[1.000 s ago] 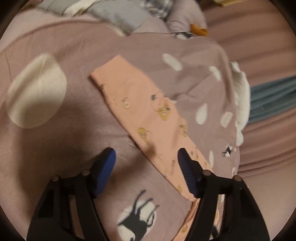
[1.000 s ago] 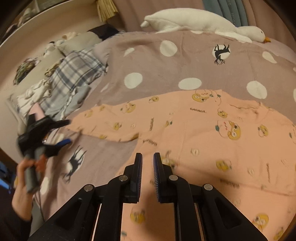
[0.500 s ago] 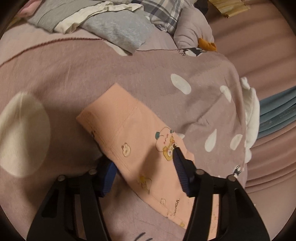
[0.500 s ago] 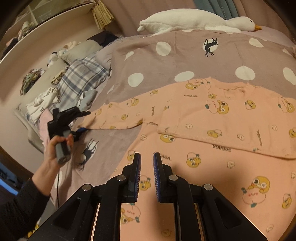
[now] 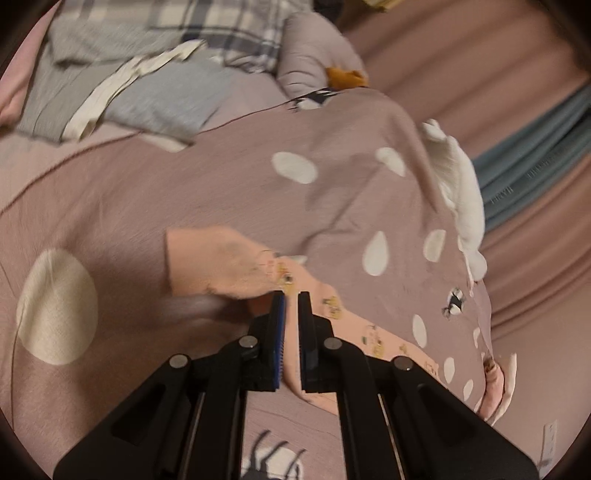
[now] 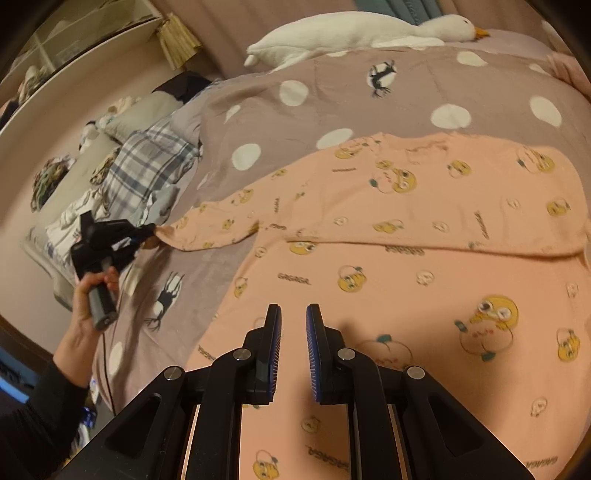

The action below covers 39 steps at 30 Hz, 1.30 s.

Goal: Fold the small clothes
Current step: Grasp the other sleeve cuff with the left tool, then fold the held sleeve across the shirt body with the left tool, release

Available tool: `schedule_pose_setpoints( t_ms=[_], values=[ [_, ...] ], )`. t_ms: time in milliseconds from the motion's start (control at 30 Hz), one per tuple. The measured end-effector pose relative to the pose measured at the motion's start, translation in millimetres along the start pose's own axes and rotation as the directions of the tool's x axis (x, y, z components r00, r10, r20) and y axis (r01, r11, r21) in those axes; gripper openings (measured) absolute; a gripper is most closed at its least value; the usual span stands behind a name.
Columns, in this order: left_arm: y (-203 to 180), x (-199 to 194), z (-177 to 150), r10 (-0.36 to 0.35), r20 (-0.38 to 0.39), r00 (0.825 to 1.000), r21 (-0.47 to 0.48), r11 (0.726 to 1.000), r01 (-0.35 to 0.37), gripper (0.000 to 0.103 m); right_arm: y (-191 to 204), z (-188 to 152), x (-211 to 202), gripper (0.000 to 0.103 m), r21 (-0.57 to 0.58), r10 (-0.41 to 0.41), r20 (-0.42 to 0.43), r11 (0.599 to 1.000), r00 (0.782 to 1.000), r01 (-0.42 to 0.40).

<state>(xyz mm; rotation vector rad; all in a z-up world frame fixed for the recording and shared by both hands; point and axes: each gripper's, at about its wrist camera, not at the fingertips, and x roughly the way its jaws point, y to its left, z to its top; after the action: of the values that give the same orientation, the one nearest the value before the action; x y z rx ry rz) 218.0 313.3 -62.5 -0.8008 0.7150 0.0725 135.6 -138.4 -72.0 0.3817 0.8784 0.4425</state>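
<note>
A peach child's top (image 6: 406, 266) with yellow cartoon prints lies spread on a mauve polka-dot blanket (image 6: 332, 103). One sleeve is folded across its chest. The other sleeve (image 5: 229, 266) reaches out to the left. My left gripper (image 5: 291, 295) is shut on that sleeve near its cuff, and it also shows in the right wrist view (image 6: 147, 234). My right gripper (image 6: 293, 314) hovers over the lower body of the top, jaws close together with a narrow gap and nothing between them.
A pile of plaid and grey clothes (image 5: 155, 74) lies beyond the sleeve. A white plush goose (image 6: 351, 33) lies along the blanket's far edge. Pillows (image 6: 140, 114) sit at the left. Pink and teal curtains (image 5: 517, 129) hang behind.
My left gripper has closed on the sleeve near its cuff and the cuff end has crumpled. My right gripper has drawn nearer to the top, jaws unchanged.
</note>
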Motion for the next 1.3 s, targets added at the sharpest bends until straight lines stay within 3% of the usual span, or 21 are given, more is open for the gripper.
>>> schedule_pose_setpoints(
  t_ms=[200,300,367,433,567,733,833,900,933,967,1000,1067,1167,1300],
  values=[
    [-69,-8,-17,0.003,0.002,1.000,0.189,0.982,-0.004,0.004,-10,-5,-14,0.013,0.040,-0.009,0.022,0.999,1.000,0.008],
    [-66,-2,-18,-0.038,-0.027,0.999,0.109,0.993,0.040,0.012,-13,-7,-23,0.013,0.052,-0.012,0.028,0.999,1.000,0.011],
    [-52,1,-19,-0.010,-0.031,0.999,0.049,0.999,0.012,0.041,-15,-9,-29,0.013,0.048,-0.012,0.027,0.999,1.000,0.010],
    [-30,1,-22,0.024,-0.024,0.999,-0.009,1.000,-0.024,0.056,-15,-11,-30,0.015,0.036,-0.023,0.022,0.999,1.000,0.022],
    [11,-2,-23,0.044,-0.034,0.998,-0.110,0.993,-0.047,0.058,-21,-11,-26,0.015,0.046,-0.044,0.002,0.998,0.999,0.044],
    [36,12,-17,-0.013,-0.057,0.998,-0.182,0.983,0.003,0.056,-19,-8,-18,0.015,0.067,-0.038,0.005,0.997,0.999,0.038],
    [39,30,-12,-0.012,-0.062,0.998,-0.212,0.977,-0.002,0.056,-15,-8,-12,0.015,0.059,-0.038,-0.011,0.998,0.999,0.038],
    [34,38,-6,0.010,-0.040,0.999,-0.207,0.978,-0.018,0.050,-14,-9,-10,0.015,0.051,-0.047,-0.021,0.998,0.999,0.048],
    [33,39,-2,0.024,-0.033,0.999,-0.200,0.979,-0.030,0.038,-14,-10,-9,0.015,0.047,-0.054,-0.027,0.997,0.998,0.056],
    [30,43,3,0.047,-0.029,0.998,-0.187,0.981,-0.052,0.014,-15,-10,-9,0.015,0.046,-0.061,-0.030,0.997,0.998,0.062],
    [29,46,6,0.053,-0.035,0.998,-0.185,0.981,-0.059,0.002,-16,-11,-9,0.015,0.045,-0.069,-0.032,0.997,0.997,0.070],
    [25,48,11,0.057,-0.035,0.998,-0.193,0.979,-0.062,0.000,-20,-12,-12,0.015,0.047,-0.085,-0.033,0.995,0.996,0.086],
    [-2,36,9,0.049,-0.007,0.999,-0.104,0.993,-0.049,0.000,-26,-12,-16,0.015,0.057,-0.098,-0.025,0.993,0.995,0.099],
    [-63,21,-4,-0.025,-0.004,1.000,0.079,0.997,0.025,0.000,-34,-12,-23,0.015,0.089,-0.097,-0.010,0.991,0.995,0.097]
  ],
)
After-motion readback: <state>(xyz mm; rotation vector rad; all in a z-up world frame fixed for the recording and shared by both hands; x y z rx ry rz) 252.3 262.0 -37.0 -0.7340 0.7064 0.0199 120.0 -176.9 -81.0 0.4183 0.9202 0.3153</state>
